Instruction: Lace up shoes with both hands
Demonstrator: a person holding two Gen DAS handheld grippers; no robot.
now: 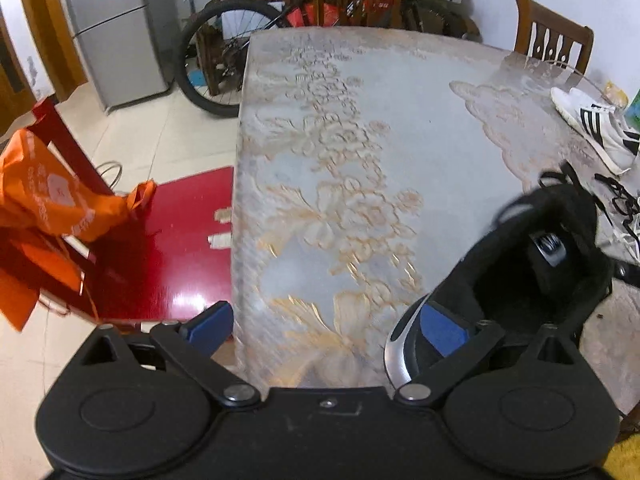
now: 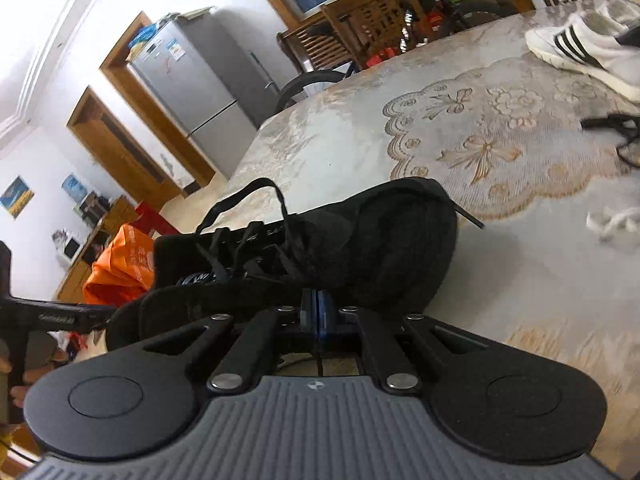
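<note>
A black shoe (image 1: 520, 280) with a silver swoosh lies at the near right of the table, its opening toward me. My left gripper (image 1: 326, 330) is wide open; its right finger (image 1: 444, 330) rests at the shoe's heel side, its left finger (image 1: 210, 326) hangs past the table edge. In the right wrist view the black shoe (image 2: 360, 248) lies on its side with black laces (image 2: 248, 248) loose. My right gripper (image 2: 317, 314) is shut, its blue pads pressed together against the shoe; whether a lace is pinched between them is hidden.
A white striped shoe (image 1: 592, 128) (image 2: 584, 48) lies far right on the lace-patterned table (image 1: 340, 160). Loose black laces (image 1: 620, 196) (image 2: 616, 132) and a white lace (image 2: 612, 220) lie beside it. A red chair (image 1: 160, 248) with an orange bag (image 1: 52, 200) stands left.
</note>
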